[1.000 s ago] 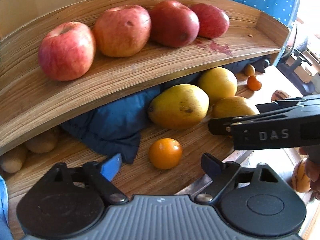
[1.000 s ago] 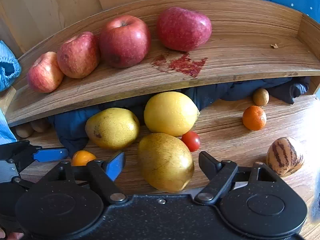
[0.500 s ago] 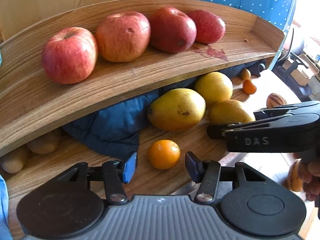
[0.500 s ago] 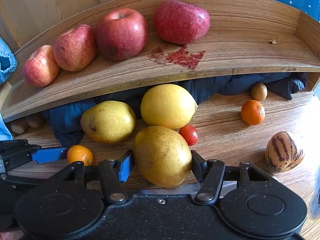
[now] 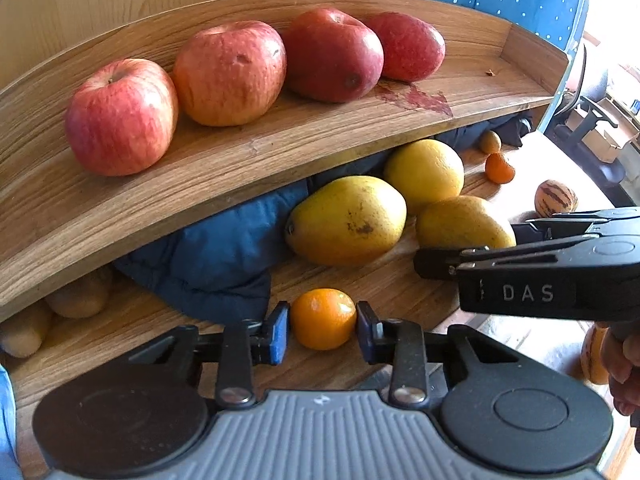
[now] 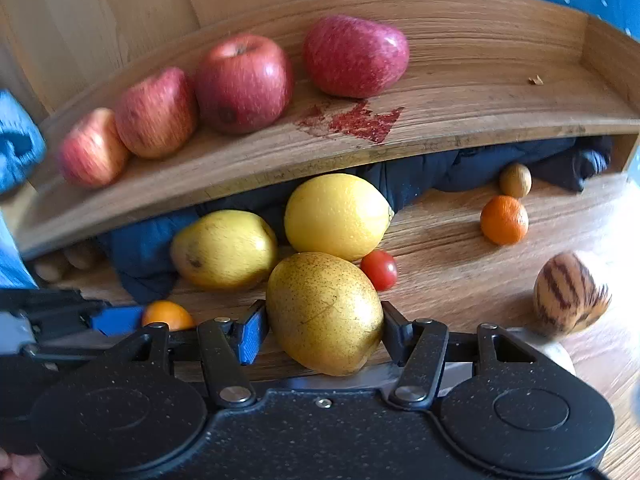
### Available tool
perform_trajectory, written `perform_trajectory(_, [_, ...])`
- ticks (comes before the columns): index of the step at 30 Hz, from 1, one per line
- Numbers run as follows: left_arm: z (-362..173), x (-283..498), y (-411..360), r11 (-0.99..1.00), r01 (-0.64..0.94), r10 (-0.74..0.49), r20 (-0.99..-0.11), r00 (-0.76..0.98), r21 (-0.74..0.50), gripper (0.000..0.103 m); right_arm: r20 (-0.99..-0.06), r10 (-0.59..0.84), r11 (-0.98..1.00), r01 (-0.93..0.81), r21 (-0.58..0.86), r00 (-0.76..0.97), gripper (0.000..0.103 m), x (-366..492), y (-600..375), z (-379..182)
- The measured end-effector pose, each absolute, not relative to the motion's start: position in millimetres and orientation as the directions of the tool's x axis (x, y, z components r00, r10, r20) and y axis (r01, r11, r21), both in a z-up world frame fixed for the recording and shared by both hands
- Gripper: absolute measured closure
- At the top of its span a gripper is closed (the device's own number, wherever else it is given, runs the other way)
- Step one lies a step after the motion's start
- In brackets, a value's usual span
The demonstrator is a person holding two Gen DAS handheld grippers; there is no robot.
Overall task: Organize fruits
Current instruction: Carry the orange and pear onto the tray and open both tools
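Four red apples (image 5: pixel 228 74) already sit in a row along the left and middle of the raised wooden shelf (image 5: pixel 460 128), and its right end is bare except for a red stain, so the apples look sorted. The rest of the job, as I judge it, is everything on the table (image 6: pixel 460 248) below, where the other fruit lies mixed.

Counted on the table: three big yellow fruits clustered at the shelf's front edge, three small orange fruits (one near the left, one toward the right end, one at the lower right edge of the left view), one small red tomato (image 6: pixel 379 270), a striped fruit (image 6: pixel 570 294) near the table's right edge, one small brown fruit (image 6: pixel 515 180) under the shelf's right end, and two or three brownish lumps under its left end, too hidden to name.

The left gripper (image 5: pixel 322 332) has its jaws drawn narrow around the small orange fruit (image 5: pixel 323 318); contact looks likely. The right gripper (image 6: pixel 323 328) clasps the front yellow fruit (image 6: pixel 324 312), both pads against its sides
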State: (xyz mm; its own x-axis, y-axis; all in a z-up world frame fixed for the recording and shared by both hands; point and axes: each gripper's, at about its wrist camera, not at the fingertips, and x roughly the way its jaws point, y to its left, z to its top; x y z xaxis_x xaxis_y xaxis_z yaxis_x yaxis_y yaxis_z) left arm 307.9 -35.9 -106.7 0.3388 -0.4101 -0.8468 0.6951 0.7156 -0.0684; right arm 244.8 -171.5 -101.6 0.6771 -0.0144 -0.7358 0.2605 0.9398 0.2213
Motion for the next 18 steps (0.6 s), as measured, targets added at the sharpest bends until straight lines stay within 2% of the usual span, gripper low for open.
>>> perform_trajectory(8, [-92.4,283.5,-38.2,0.699,0.711,-0.427,-0.843,0.327,-0.078,0.065,-0.678,-0.001,0.925,0.258,0.278,0.735,0.043,193.3,-178.6,-82.0])
perform_trajectory(13, [-91.2,266.6,-43.3,0.680,0.717,-0.457,-0.853,0.252,-0.153,0.065,-0.654,-0.015,0.932,0.248,0.265,0.756,0.043,149.4,-172.4,-64.3])
perform_trajectory(18, [-89.0,246.1,-49.3,0.669,0.722,-0.474,-0.849,0.232,-0.177,0.065,-0.646,-0.019,0.919,0.267,0.289,0.763,0.043,104.9,-169.9,-58.5])
